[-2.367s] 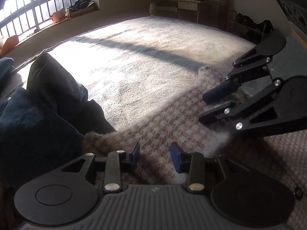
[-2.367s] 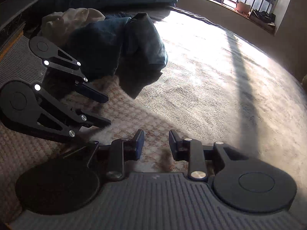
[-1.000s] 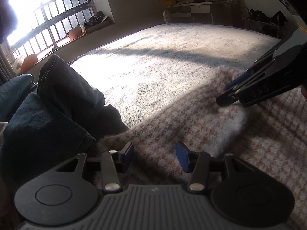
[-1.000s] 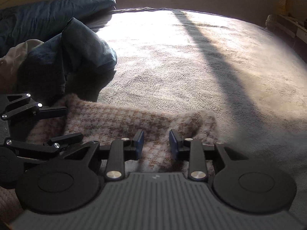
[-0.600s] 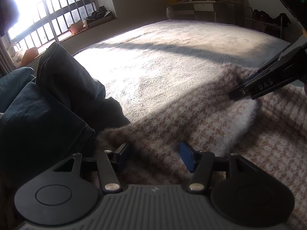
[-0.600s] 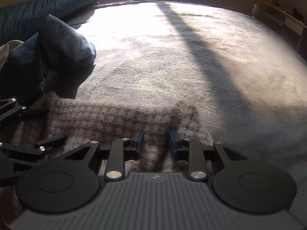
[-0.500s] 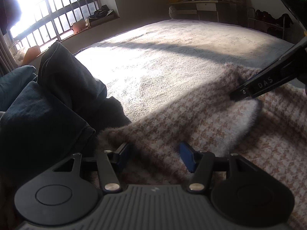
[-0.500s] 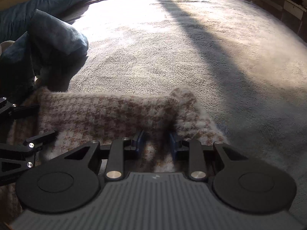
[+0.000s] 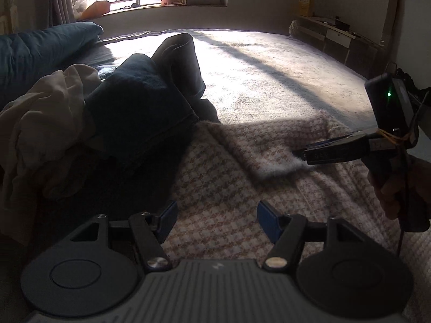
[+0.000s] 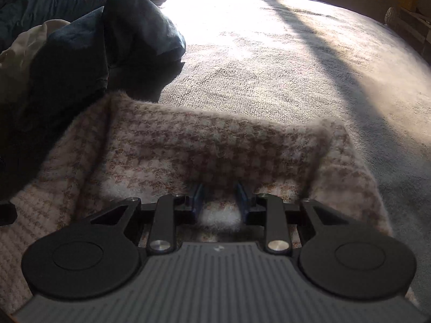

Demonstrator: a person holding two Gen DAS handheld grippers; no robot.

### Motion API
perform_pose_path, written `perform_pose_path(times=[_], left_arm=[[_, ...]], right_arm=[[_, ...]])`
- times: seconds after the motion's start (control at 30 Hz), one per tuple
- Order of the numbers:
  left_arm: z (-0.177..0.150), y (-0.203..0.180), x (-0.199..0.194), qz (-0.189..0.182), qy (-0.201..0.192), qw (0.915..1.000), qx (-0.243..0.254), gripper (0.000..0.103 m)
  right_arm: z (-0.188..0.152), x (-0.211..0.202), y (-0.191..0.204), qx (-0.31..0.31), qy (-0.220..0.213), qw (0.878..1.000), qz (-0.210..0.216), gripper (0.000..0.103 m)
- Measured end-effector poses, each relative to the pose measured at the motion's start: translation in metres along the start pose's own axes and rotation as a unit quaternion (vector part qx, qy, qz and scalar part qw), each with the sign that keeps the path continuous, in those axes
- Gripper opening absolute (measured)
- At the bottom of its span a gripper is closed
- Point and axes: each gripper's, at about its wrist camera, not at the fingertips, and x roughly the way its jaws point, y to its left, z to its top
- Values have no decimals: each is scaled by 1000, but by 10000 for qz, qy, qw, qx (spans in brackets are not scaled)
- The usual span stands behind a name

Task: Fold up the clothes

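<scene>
On bed, right gripper (image 10: 219, 202) pinching checked sweater (image 10: 188, 145) edge; left gripper (image 9: 216, 219) spread

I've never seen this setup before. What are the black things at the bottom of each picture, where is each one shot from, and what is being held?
No robot here: a person holds a two-finger tool in each hand, each with a camera looking along its fingers. One picture is from the left tool, whose fingers are spread open, holding nothing. The other is from the right tool, shut on a folded-over flap of the houndstooth garment; the left view shows it from the side. The garment lies on a pale bedspread, next to dark jeans and a cream cloth.
</scene>
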Motion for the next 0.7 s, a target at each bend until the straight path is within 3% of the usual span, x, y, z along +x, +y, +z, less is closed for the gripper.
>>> perform_pose_path(times=[0.2, 0.4, 0.57, 0.7], left_arm=[[-50, 40, -67, -29, 517, 9951, -841, 67], [-101, 65, -103, -271, 1068, 9823, -1518, 67], [-135, 70, -88, -695, 1514, 9646, -2045, 64], [-155, 61, -71, -1079, 1833, 9506, -2262, 62]], right_arm=[[-10, -92, 16, 779, -158, 9964, 288, 27], [-78, -166, 77, 1282, 532, 9852, 1002, 28], [-124, -167, 124, 1444, 1137, 9752, 1231, 29], [-117, -150, 141, 1191, 1239, 9780, 1182, 30]])
